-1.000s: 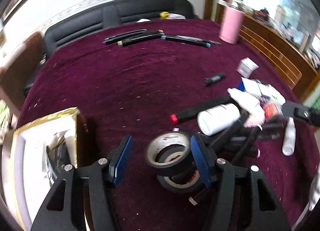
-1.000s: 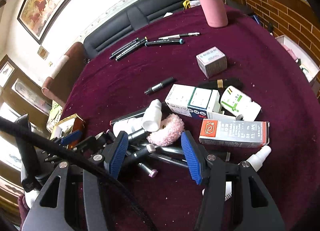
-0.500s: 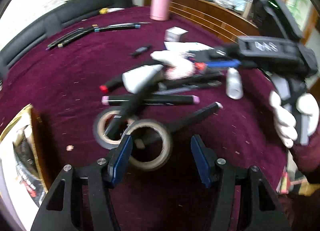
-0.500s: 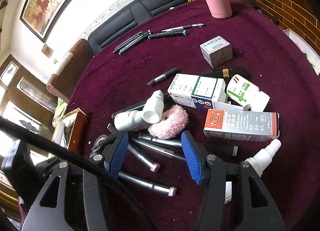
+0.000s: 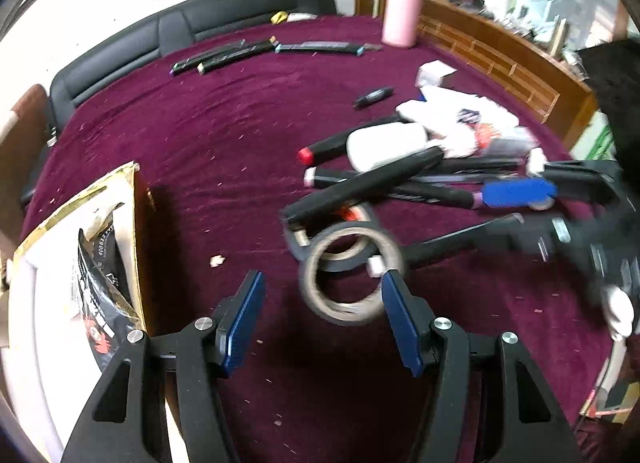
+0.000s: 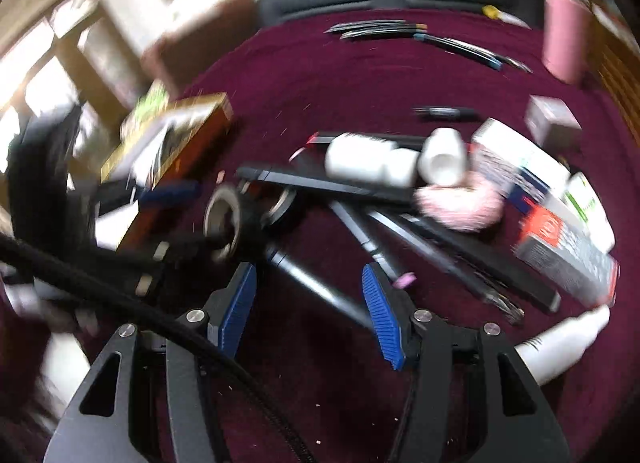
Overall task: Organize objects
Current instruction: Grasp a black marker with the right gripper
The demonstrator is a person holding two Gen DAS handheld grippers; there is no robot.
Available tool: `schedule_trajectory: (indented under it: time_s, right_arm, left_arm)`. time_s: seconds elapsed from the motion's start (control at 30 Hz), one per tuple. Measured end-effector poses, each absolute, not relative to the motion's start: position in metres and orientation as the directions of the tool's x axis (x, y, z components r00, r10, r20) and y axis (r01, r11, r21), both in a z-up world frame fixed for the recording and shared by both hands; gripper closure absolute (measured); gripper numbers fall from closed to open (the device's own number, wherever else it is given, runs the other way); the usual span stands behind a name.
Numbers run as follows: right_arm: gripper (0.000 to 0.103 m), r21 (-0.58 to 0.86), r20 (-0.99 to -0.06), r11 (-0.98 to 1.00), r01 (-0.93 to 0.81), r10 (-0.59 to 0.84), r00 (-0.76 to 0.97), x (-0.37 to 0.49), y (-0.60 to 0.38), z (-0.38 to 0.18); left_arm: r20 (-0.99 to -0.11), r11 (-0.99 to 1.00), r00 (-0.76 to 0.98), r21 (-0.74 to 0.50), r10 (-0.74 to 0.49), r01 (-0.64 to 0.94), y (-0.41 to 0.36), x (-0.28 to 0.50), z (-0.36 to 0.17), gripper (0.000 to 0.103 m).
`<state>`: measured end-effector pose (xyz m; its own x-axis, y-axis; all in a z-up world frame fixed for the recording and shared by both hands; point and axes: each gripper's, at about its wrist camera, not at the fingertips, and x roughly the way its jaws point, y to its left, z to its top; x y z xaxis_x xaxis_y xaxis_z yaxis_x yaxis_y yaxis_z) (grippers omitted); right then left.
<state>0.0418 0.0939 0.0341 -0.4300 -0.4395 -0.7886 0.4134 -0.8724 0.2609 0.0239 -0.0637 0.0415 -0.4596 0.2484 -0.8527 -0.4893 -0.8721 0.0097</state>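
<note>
Blur and frame edges are hiding much of the clutter

In the right wrist view, motion blur is smearing the gold-edged cardboard box (image 6: 168, 143) at left and the printed cartons (image 6: 560, 239) at right, leaving their lettering unreadable. In the left wrist view, the black right gripper (image 5: 516, 193) is blurring at the right edge, and the beige-cored tape roll (image 5: 348, 283) is looking soft.

Tape rolls (image 5: 344, 279): two overlapping rings, one tan-rimmed and one black, lower centre of the left view, flat on the maroon desk (image 5: 224, 135).
Markers (image 5: 360, 187): black barrels, criss-crossed, centre right.
White bottle (image 5: 384, 145): on its side, among the markers.
Cartons (image 6: 560, 239): white and orange, right of the right view.
Pens (image 5: 264, 51): in a row, upper centre.
</note>
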Motion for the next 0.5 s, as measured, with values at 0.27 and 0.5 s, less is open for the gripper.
schedule_trajectory:
  time_s: [0.27, 0.5]
  right_arm:
    - [0.049, 0.037, -0.856, -0.857, 0.514, -0.292, -0.426, 0.048, 0.063, 0.008]
    - [0.089, 0.076, -0.869, -0.91, 0.408, -0.261, -0.42, 0.039, 0.08, 0.011]
  left_arm:
    - [-0.858, -0.871, -0.378, -0.148, 0.348, -0.468, -0.061, 0.009, 0.021, 0.097]
    - [-0.797, -0.872, -0.433, -0.224, 0.421, -0.436, -0.08, 0.028, 0.042, 0.097]
